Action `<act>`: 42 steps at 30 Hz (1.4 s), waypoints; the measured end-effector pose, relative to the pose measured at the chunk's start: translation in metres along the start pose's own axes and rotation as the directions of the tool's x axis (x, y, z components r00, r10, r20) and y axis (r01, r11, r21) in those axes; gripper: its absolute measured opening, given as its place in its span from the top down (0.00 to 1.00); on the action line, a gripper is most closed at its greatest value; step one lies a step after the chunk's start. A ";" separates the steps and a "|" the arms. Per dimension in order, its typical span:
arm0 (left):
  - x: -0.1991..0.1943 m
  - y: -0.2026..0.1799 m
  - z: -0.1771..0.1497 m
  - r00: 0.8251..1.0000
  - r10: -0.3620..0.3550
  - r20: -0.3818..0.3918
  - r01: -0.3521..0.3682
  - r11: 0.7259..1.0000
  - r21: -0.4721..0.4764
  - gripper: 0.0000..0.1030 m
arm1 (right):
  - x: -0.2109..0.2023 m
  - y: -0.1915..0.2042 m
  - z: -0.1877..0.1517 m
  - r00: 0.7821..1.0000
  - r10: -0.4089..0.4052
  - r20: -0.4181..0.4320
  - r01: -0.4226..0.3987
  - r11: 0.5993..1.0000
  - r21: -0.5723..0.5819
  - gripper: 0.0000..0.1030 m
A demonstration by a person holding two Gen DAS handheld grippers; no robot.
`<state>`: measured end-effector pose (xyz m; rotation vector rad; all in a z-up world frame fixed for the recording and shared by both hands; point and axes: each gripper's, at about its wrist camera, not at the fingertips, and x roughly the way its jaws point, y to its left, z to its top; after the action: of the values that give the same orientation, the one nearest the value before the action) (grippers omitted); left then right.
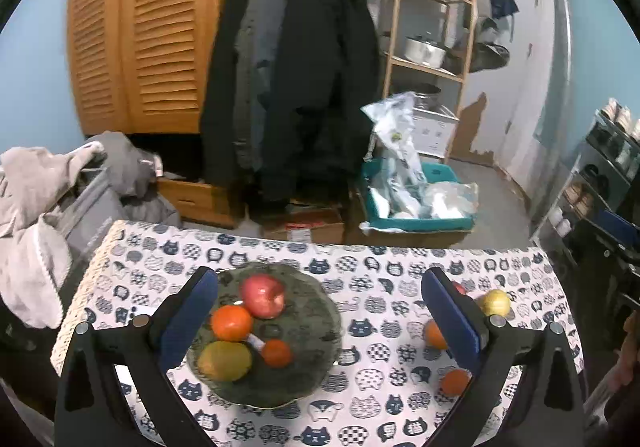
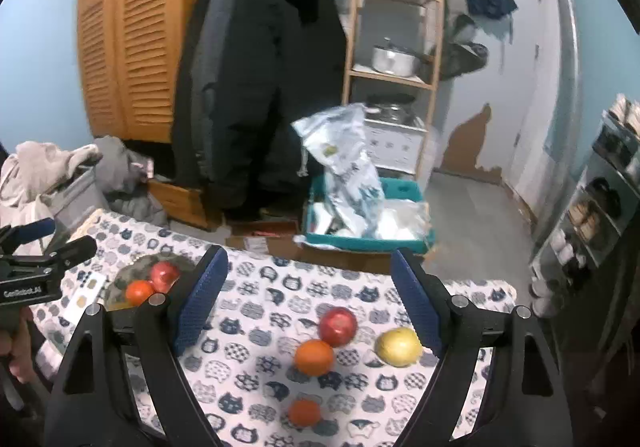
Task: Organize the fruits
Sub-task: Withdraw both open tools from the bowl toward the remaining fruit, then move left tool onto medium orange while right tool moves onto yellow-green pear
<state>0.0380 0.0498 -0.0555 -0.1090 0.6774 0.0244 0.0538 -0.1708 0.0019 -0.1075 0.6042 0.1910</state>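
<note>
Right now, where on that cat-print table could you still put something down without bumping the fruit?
Bare cloth lies between the plate and the loose fruit, and along the table's far edge. The plate is crowded: red apple, two oranges and a mango. On the right, the apple, oranges and yellow fruit cluster closely.

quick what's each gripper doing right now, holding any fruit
left gripper: open, nothing held, over the plate of fruit.
right gripper: open, nothing held, above the loose fruit on the tablecloth.
</note>
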 end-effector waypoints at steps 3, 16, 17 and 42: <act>0.004 -0.015 -0.001 1.000 -0.016 -0.010 0.016 1.000 0.020 0.01 | -0.002 -0.017 -0.005 1.000 -0.023 -0.005 0.023 1.000 0.018 0.20; 0.023 -0.072 -0.002 0.996 -0.065 -0.057 0.071 0.992 0.100 0.01 | -0.014 -0.084 -0.027 0.991 -0.134 -0.018 0.135 0.986 0.096 0.20; 0.024 -0.076 -0.002 0.996 -0.070 -0.059 0.076 0.992 0.105 0.01 | -0.014 -0.089 -0.029 0.990 -0.141 -0.021 0.143 0.984 0.104 0.20; 0.092 -0.135 -0.025 0.974 -0.071 -0.214 0.113 0.975 0.192 0.01 | 0.033 -0.130 -0.067 0.972 -0.161 -0.170 0.184 0.974 0.132 0.20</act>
<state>0.1021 -0.0882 -0.1202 0.0547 0.8774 -0.1471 0.0710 -0.3038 -0.0659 -0.0322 0.7612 -0.0326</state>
